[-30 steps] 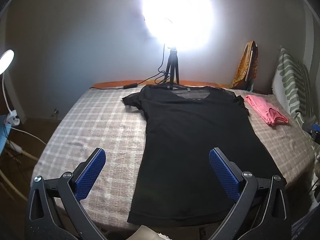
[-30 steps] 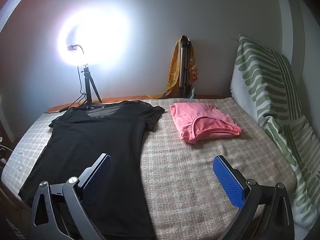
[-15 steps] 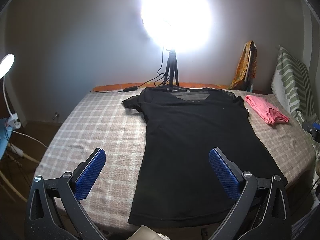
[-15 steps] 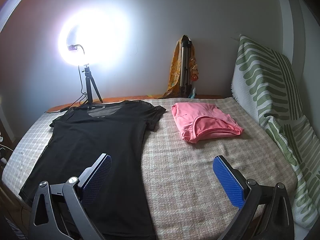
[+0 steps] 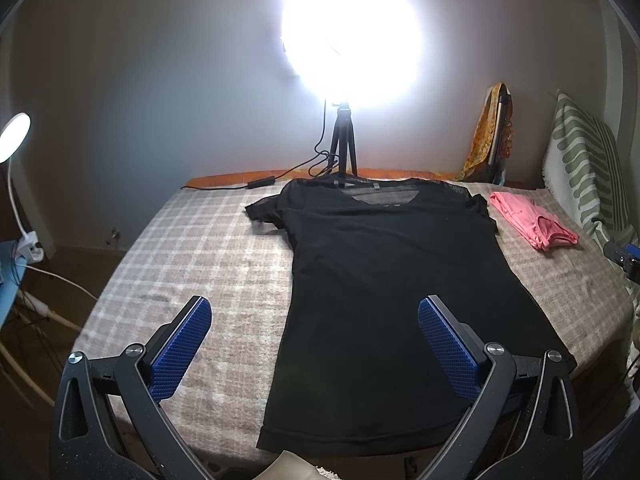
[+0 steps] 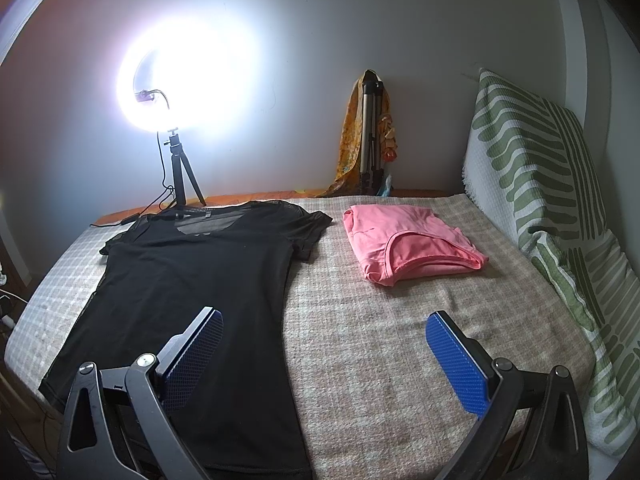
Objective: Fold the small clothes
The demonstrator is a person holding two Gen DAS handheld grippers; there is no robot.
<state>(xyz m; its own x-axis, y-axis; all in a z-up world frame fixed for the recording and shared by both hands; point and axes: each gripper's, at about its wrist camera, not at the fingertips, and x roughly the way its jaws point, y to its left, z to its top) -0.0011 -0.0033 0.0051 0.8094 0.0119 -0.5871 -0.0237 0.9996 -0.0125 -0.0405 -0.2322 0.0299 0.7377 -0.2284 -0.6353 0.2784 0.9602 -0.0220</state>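
A black short-sleeved T-shirt [image 5: 384, 280] lies spread flat on the bed with the beige checked blanket [image 5: 208, 264], neck toward the far wall and hem at the near edge. To its right, well apart from it, sits a pink garment already folded into a neat packet [image 6: 412, 240]. Both tools hang above the near edge with nothing in them: the left gripper [image 5: 316, 332] has its blue-padded jaws wide apart, straddling the shirt's left side, and the right gripper [image 6: 324, 348] is equally spread, one jaw over the shirt's right side and the other over bare blanket.

From where I stand, the fold has not begun, and the opening pinch looks like the step in hand. I would bring each tool down at a side seam or a shoulder, catching both layers of fabric together and none of the blanket beneath. The cloth is thin and limp, so lift it only slightly and carry both ends across at the same pace, or the edge will sag and crease. The left sleeve [image 5: 266, 214] is a little rumpled; smoothing it first should give a cleaner line. The ring light on a small tripod [image 5: 342, 148] stands just beyond the collar, so keep clear of it.
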